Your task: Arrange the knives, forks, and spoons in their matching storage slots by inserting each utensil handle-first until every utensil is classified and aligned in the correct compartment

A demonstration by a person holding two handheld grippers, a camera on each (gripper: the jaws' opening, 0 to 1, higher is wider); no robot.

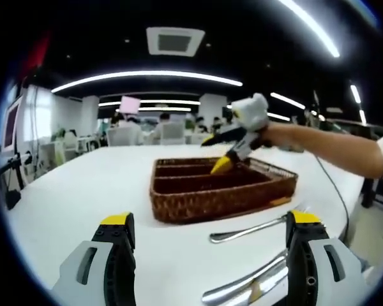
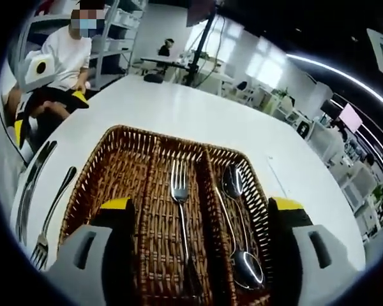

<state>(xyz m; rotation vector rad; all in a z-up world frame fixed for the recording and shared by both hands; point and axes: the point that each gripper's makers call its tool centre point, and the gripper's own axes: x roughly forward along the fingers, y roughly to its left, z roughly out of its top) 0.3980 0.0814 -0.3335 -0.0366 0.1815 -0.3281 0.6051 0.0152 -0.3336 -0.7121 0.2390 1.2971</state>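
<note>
**Wicker tray part-filled, both grippers empty**

Wicker tray [image 2: 124,169] sat on the white table [image 2: 198,111]; one fork [image 2: 179,210] lay in its middle slot, two spoons [image 2: 239,245] in the neighbouring one; a knife [image 2: 30,185] and second fork [image 2: 51,220] lay outside, just beside it; left gripper [image 1: 210,223] and right gripper [image 2: 201,207] both stood released, grasping nothing.

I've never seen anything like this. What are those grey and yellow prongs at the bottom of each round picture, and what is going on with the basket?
No robot here: a person holds a pair of hand-held tongs in each hand, and a fisheye camera rides on each pair. The left gripper view looks across a white table between the open left tongs; the right tongs reach in over a wicker tray. The right gripper view looks straight down between the open right tongs into that tray: a fork lies in the middle slot, two spoons in the next. Neither pair holds anything. Beside the tray on the table lie another fork and a knife.
</note>
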